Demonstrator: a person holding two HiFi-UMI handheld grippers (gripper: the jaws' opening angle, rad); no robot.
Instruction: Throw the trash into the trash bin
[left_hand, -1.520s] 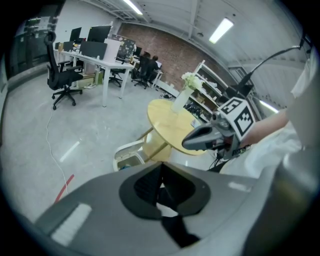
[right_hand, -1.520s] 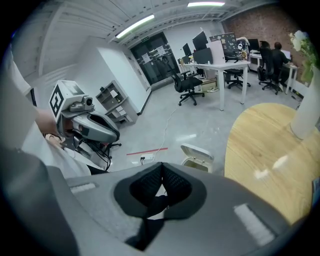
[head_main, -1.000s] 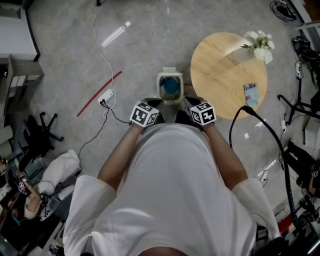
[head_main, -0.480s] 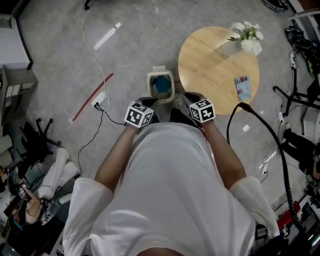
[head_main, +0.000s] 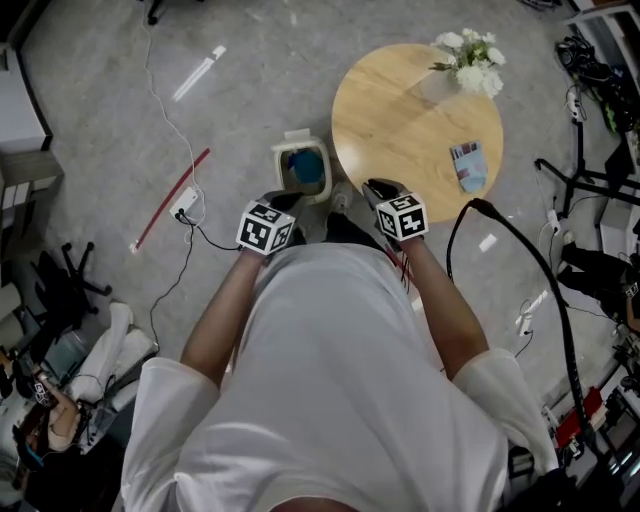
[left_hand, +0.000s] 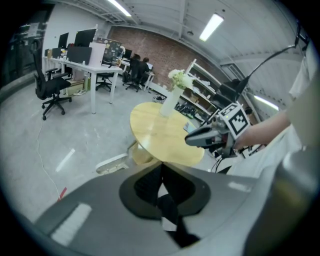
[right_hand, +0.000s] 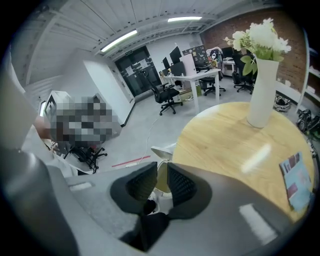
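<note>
Trash bin (head_main: 298, 140), upper centre of the head view beside the round table (head_main: 400, 110), holds something blue (head_main: 306, 168); my right gripper (right_hand: 161, 175) has just been opening, empty, my left gripper (left_hand: 161, 175) is clenched on nothing, so the drop looks done and next probably comes the table's packet (head_main: 468, 166).

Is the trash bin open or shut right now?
Open: the head view looks down into the trash bin, blue showing inside its pale rim.

Lower centre, the right claw (right_hand: 160, 176) holds its jaws slightly apart; they have just been opening, with nothing between them. Beyond, a round wooden worktop (right_hand: 225, 142) carries a white vase (right_hand: 261, 97) of flowers, upper right.
</note>
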